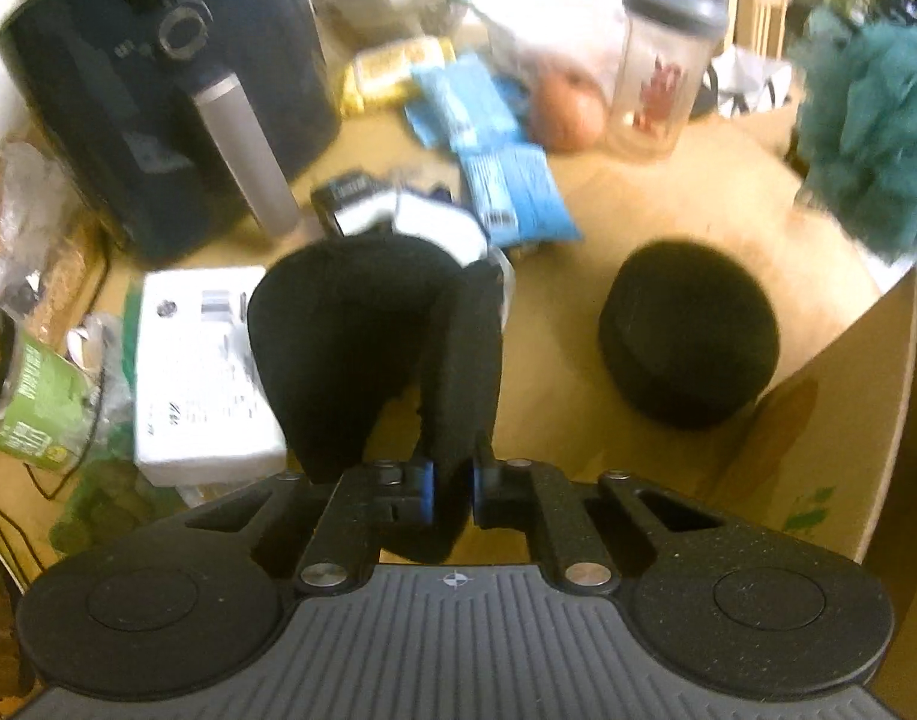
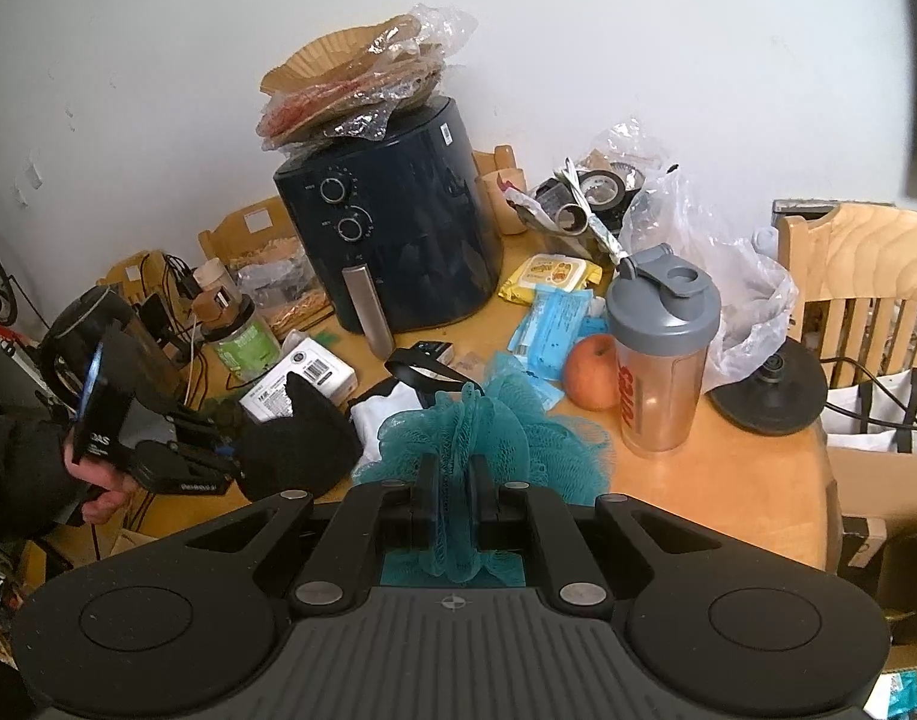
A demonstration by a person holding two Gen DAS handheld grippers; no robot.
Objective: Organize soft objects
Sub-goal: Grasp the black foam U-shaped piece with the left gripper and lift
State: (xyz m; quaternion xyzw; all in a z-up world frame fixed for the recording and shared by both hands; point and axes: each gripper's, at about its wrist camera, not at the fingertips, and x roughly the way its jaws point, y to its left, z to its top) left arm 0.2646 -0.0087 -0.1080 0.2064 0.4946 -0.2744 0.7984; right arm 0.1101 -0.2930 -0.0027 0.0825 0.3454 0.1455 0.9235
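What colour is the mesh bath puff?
Teal; the puff shows best in the right wrist view.

The left wrist view is smeared by motion blur; the air fryer (image 1: 158, 90) and blue packets (image 1: 494, 156) near the table's far edge are soft, and the top is washed out by glare. The right wrist view is sharper and evenly lit against a pale wall (image 2: 638, 30). Both are bent by fisheye distortion, with dark corners.
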